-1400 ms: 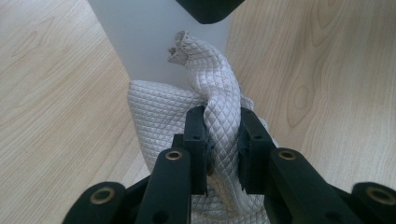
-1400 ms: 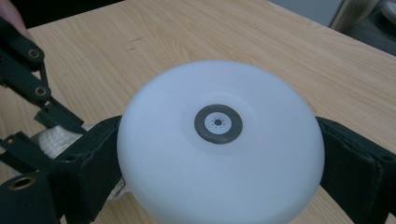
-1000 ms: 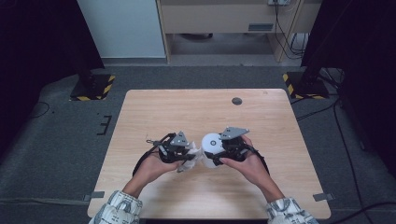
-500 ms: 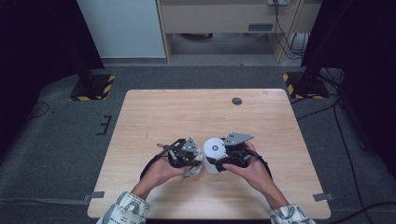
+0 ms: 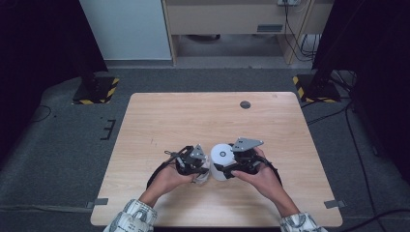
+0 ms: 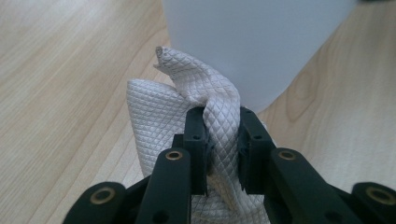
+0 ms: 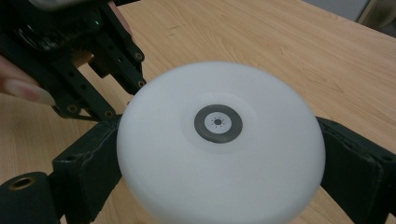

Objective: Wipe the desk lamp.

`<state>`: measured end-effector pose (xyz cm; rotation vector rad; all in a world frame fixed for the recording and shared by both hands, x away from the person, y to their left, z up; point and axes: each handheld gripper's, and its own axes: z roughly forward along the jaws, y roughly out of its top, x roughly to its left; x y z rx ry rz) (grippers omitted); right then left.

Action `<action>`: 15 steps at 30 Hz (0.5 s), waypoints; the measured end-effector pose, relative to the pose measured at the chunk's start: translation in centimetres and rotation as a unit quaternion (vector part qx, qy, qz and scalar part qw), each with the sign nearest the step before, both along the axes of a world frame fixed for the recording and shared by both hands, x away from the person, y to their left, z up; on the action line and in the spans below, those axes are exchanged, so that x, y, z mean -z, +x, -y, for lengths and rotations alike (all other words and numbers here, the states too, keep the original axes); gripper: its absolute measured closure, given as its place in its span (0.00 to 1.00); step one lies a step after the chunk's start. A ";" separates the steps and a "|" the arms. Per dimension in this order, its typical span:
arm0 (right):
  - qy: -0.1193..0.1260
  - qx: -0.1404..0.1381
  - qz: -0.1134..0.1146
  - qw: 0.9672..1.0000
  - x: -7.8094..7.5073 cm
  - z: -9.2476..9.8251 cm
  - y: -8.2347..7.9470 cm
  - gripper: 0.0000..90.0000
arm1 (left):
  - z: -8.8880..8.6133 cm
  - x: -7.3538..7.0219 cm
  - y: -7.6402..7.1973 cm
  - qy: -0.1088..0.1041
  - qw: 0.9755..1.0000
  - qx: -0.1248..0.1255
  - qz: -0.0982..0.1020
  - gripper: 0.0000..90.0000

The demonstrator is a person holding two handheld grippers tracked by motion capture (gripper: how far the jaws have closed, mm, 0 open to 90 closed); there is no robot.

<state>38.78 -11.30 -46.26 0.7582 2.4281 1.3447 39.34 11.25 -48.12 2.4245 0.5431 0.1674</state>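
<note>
L gripper (image 6: 222, 140), clamped on cloth (image 6: 159, 121), dropped closer to white lamp (image 7: 219, 154) in R gripper (image 7: 219, 186); wiping prob. next.

The high view looks forward and down from above the person's side onto the whole surface (image 5: 169, 121). Each gripper view sits very close, looking along its own jaws. All three views share the white round object (image 5: 221, 155) (image 6: 252, 42) (image 7: 219, 154).

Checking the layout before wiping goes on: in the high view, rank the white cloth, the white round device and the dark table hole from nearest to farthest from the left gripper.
1. white cloth, in the left gripper
2. white round device, just right
3. dark table hole, far side
</note>
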 end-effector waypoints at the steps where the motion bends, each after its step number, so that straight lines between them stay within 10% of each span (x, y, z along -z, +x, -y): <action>1: 0.000 0.000 0.000 1.000 0.0 0.0 0.0 0.10 | 0.0 0.0 0.0 0.000 1.000 0.000 0.000 0.84; 8: -0.001 0.001 0.001 1.000 0.0 -0.1 0.2 0.10 | -0.7 -3.2 -0.7 -0.032 0.999 0.000 0.023 0.84; 15: -0.004 0.000 0.000 1.000 -0.1 -0.4 0.3 0.10 | -0.3 -1.6 -0.5 -0.006 1.000 0.000 0.015 0.84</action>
